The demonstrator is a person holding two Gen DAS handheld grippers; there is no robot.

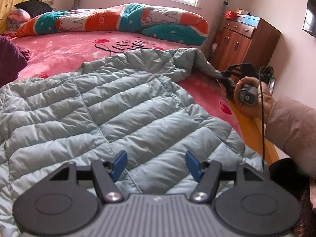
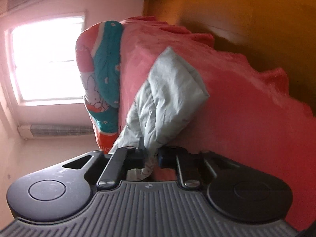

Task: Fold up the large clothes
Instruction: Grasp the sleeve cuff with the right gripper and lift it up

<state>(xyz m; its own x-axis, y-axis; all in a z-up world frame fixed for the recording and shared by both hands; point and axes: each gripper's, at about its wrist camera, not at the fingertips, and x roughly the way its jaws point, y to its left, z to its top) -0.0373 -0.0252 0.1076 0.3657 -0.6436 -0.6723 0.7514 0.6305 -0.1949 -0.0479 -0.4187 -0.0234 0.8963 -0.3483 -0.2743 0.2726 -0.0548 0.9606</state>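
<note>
A pale blue-green quilted puffer jacket lies spread on the pink bed. My left gripper is open and empty, just above the jacket's near part. My right gripper is at the bed's right edge, turned on its side, shut on the end of the jacket's sleeve and pulling it taut. In the right wrist view the sleeve runs from the shut gripper out over the bed.
A rolled orange and teal quilt lies along the bed's far side. A wooden cabinet stands right of the bed. A dark purple cloth lies at the left. The wooden bed rail runs along the right edge.
</note>
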